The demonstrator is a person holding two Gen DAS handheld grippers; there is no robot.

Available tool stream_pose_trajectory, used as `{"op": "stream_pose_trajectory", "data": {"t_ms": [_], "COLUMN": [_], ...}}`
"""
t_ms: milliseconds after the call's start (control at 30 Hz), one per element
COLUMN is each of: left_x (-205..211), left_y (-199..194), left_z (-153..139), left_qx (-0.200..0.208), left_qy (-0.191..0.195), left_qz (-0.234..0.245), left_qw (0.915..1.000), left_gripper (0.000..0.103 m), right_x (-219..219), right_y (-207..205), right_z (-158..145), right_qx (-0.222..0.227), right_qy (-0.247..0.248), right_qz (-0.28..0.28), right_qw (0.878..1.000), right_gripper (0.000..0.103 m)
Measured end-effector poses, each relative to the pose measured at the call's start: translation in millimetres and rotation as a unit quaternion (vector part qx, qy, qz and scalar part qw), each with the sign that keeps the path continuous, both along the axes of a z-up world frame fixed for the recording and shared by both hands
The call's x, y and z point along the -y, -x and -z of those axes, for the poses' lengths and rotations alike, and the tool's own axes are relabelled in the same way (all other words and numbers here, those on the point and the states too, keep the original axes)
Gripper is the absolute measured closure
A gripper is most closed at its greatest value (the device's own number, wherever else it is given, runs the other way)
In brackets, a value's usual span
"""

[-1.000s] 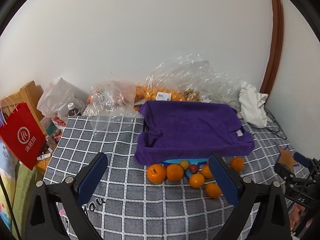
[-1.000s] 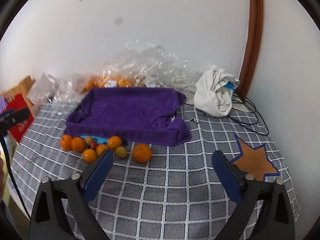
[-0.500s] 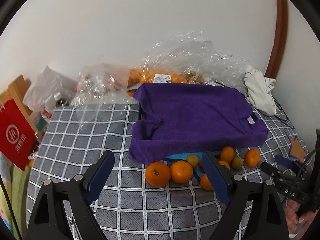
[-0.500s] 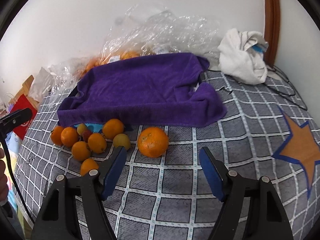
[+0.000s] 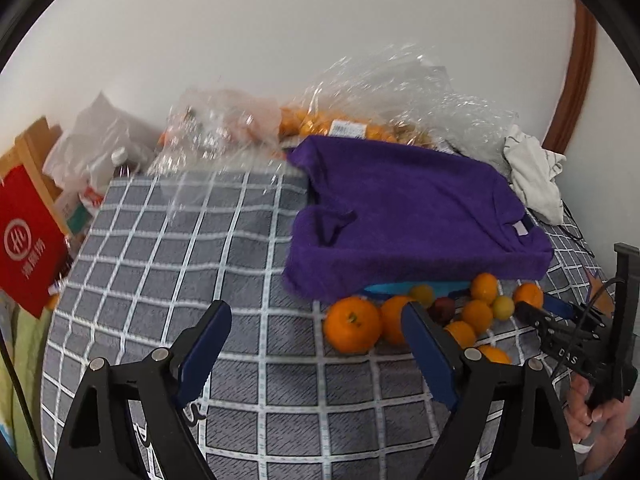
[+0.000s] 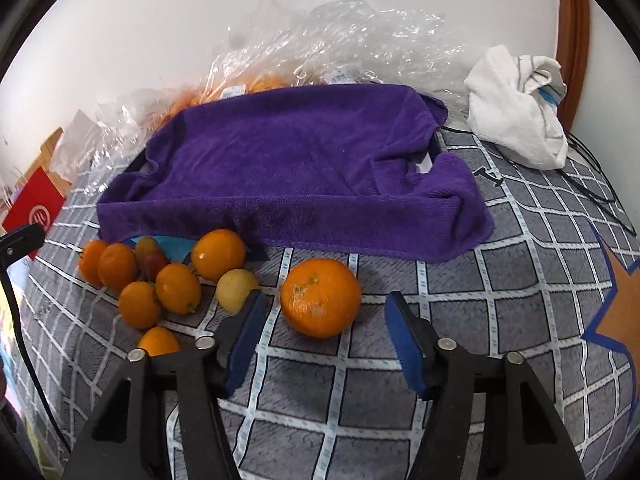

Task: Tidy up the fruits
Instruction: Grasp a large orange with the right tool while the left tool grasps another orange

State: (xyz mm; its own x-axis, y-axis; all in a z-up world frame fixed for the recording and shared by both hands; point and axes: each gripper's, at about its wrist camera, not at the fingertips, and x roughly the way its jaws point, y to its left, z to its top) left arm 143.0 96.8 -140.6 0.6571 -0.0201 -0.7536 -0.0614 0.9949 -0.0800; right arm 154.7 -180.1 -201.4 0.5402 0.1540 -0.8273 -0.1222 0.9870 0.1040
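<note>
Several oranges and small fruits lie on the checked cloth in front of a tray covered by a purple towel (image 6: pixel 304 160). A large orange (image 6: pixel 321 297) sits just ahead of my open right gripper (image 6: pixel 326 330), between its blue pads, not touched. A yellow-green fruit (image 6: pixel 236 289) and smaller oranges (image 6: pixel 178 288) lie to its left. My left gripper (image 5: pixel 316 344) is open and empty; a big orange (image 5: pixel 352 329) lies just inside its right pad (image 5: pixel 430 354). The right gripper's tip also shows in the left wrist view (image 5: pixel 532 314).
Clear plastic bags (image 6: pixel 320 36) holding more oranges lie behind the towel by the wall. A crumpled white cloth (image 6: pixel 520 108) and black cables are at the back right. A red paper bag (image 5: pixel 28 236) stands at the left edge. An orange star patch (image 6: pixel 620 296) marks the cloth at right.
Both grippers have moved forward and lower toward the fruits. The large orange now sits between the right gripper's pads. Both stay open.
</note>
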Motion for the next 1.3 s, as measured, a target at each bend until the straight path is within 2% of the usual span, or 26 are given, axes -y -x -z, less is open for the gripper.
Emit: {"op": "stream_pose_trajectory", "data": {"t_ms": [133, 200, 267, 300, 433, 733, 767, 800, 1000, 1067, 1300], "left_x": [-4.9, -4.8, -3.5, -1.9, 5.1, 6.2, 6.4, 6.7, -2.4, -3.8, -3.0], "left_y": [-0.8, -4.3, -8.2, -10.6, -16.6, -30.1, -29.8, -29.1, -19.5, -20.6, -23.9], "left_z": [13.2, 19.1, 24.3, 27.3, 36.3, 48.7, 49.8, 49.7, 42.9, 46.5, 51.7], "left_qx": [-0.013, -0.02, -0.028, -0.034, -0.044, -0.064, -0.064, -0.062, -0.056, -0.065, -0.063], "left_qy": [0.015, 0.023, 0.036, 0.043, 0.04, 0.077, 0.082, 0.09, 0.078, 0.069, 0.072], "left_qz": [0.011, 0.016, 0.025, 0.033, 0.049, 0.055, 0.059, 0.067, 0.047, 0.042, 0.027], "left_qw": [0.9997, 0.9994, 0.9986, 0.998, 0.997, 0.9934, 0.9928, 0.9917, 0.9943, 0.9946, 0.995], "left_gripper": [0.025, 0.035, 0.046, 0.047, 0.047, 0.048, 0.059, 0.064, 0.064, 0.064, 0.061], "right_x": [-3.8, -5.6, -7.7, -8.0, -3.8, 10.6, 11.7, 12.6, 17.0, 17.3, 20.1], "right_y": [-1.3, -2.4, -1.9, -1.0, 4.8, 20.7, 22.4, 24.5, 31.8, 34.3, 43.6], "right_z": [5.9, 6.8, 6.2, 5.5, 1.6, -11.7, -12.9, -14.5, -18.5, -19.2, -23.9], "right_qx": [0.01, 0.013, 0.016, 0.018, 0.024, 0.032, 0.033, 0.035, 0.034, 0.033, 0.029], "right_qy": [0.021, 0.026, 0.031, 0.033, 0.029, 0.028, 0.029, 0.03, 0.032, 0.033, 0.028], "right_qz": [0.0, -0.002, -0.006, -0.008, -0.004, 0.014, 0.015, 0.017, 0.024, 0.025, 0.028], "right_qw": [1.0, 1.0, 0.999, 0.999, 0.999, 0.999, 0.999, 0.999, 0.999, 0.999, 0.999], "right_gripper": [0.049, 0.059, 0.061, 0.061, 0.061, 0.061, 0.061, 0.061, 0.061, 0.061, 0.061]}}
